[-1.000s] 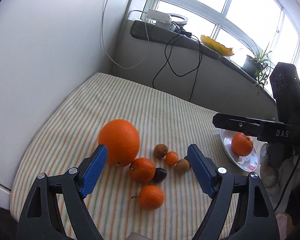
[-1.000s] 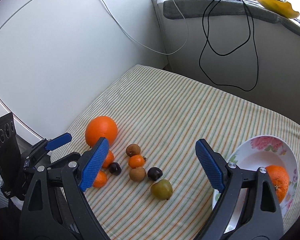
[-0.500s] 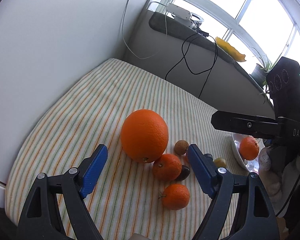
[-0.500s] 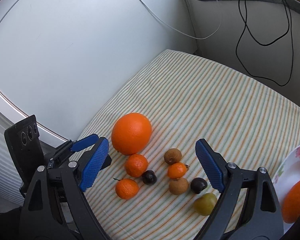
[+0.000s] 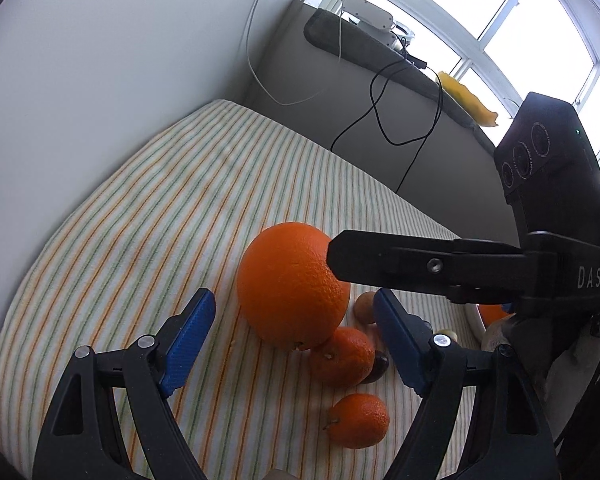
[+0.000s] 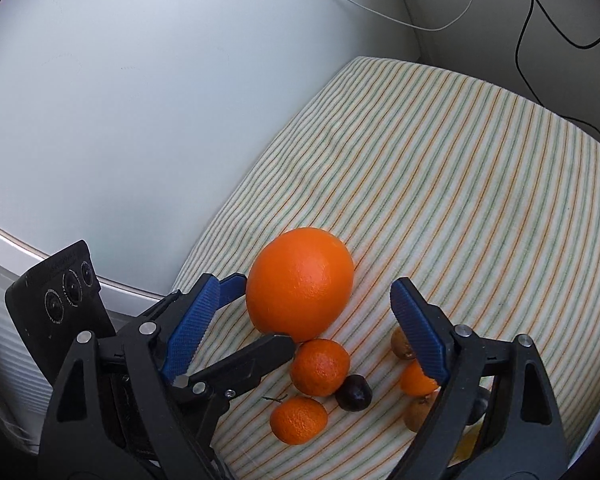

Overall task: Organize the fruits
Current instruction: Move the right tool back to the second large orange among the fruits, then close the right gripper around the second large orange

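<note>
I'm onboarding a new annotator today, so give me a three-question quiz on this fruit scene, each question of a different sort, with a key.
1. True or false: the large orange lies on the striped cloth, held by neither gripper.
2. Multiple choice: what touches the large orange's lower side in the right wrist view? A) a banana B) a mandarin C) a plate
3. Fill in: the small dark fruit beside that mandarin looks like a ____.

Key:
1. True. The left gripper and right gripper both stand open around it, the right one's jaws having just been closing, pads not pressing.
2. B
3. plum
</note>
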Action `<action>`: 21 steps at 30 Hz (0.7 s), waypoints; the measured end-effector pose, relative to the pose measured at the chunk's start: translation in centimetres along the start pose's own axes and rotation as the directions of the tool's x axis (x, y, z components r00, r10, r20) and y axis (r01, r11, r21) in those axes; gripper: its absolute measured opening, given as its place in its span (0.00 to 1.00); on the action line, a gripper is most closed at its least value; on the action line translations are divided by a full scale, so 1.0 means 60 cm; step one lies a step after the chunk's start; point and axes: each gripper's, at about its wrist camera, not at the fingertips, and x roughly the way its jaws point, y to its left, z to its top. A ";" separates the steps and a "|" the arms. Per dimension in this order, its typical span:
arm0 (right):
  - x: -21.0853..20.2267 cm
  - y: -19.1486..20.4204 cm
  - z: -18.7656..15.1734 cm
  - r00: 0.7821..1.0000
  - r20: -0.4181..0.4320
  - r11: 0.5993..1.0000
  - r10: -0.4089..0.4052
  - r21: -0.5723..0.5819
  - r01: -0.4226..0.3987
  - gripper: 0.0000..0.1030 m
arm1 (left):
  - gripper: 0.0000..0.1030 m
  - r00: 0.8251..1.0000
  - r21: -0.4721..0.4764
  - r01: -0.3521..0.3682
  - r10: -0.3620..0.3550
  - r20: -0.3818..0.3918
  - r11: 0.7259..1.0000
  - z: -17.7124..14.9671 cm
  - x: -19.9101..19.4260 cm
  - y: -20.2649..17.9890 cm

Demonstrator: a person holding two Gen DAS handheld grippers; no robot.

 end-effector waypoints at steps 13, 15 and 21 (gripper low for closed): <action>0.035 -0.013 0.004 0.997 -0.054 0.998 0.046 0.056 -0.043 0.62 | 0.72 0.999 -0.013 0.021 -0.021 -0.029 1.000 0.006 0.023 0.008; 0.037 -0.014 0.005 0.997 -0.055 0.997 0.055 0.060 -0.052 0.61 | 0.66 0.999 -0.021 0.029 -0.030 -0.034 0.999 0.004 0.025 0.011; 0.035 -0.013 0.003 0.997 -0.053 0.997 0.054 0.065 -0.050 0.60 | 0.63 1.000 -0.012 0.020 -0.020 -0.024 1.000 0.001 0.025 0.006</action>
